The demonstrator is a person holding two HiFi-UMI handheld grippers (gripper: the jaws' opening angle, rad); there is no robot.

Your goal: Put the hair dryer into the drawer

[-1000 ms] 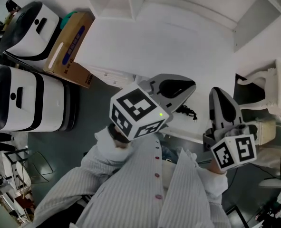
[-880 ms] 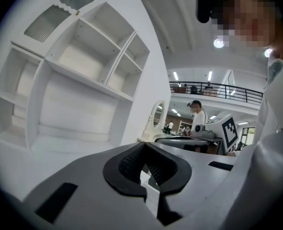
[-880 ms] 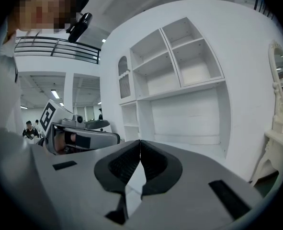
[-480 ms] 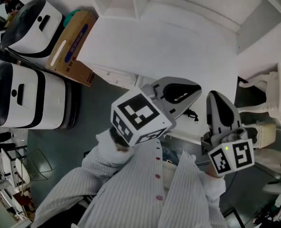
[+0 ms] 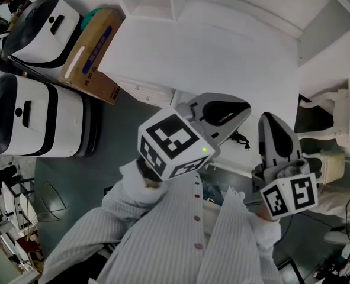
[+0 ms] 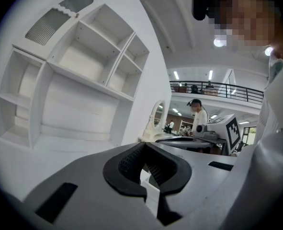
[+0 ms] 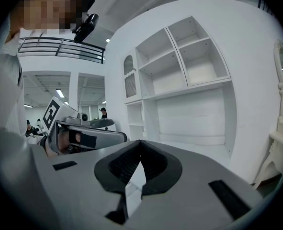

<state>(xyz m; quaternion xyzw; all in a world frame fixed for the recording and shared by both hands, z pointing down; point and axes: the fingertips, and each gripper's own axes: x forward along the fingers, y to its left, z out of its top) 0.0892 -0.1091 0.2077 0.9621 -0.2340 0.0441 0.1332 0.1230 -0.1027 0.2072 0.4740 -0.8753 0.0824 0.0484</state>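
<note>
My left gripper [image 5: 244, 107] is held level over the front edge of the white desk [image 5: 222, 58], jaws shut with nothing between them; the left gripper view shows its tips [image 6: 144, 144] meeting. My right gripper [image 5: 272, 117] hangs beside it to the right, also shut and empty, tips [image 7: 140, 143] together. A black cord [image 5: 240, 139] lies on a white ledge just below the desk's front edge, between the two grippers. The hair dryer's body is not visible in any view; the grippers hide that spot.
A white shelf unit [image 6: 79, 66] stands on the back of the desk. An ornate white mirror stand [image 5: 340, 120] is at the right. On the floor to the left are a cardboard box [image 5: 89, 55] and two white-and-black machines [image 5: 32, 120]. People stand in the background.
Both grippers stay almost where they were; the right one has drifted slightly left. Nothing was taken hold of or let go.
</note>
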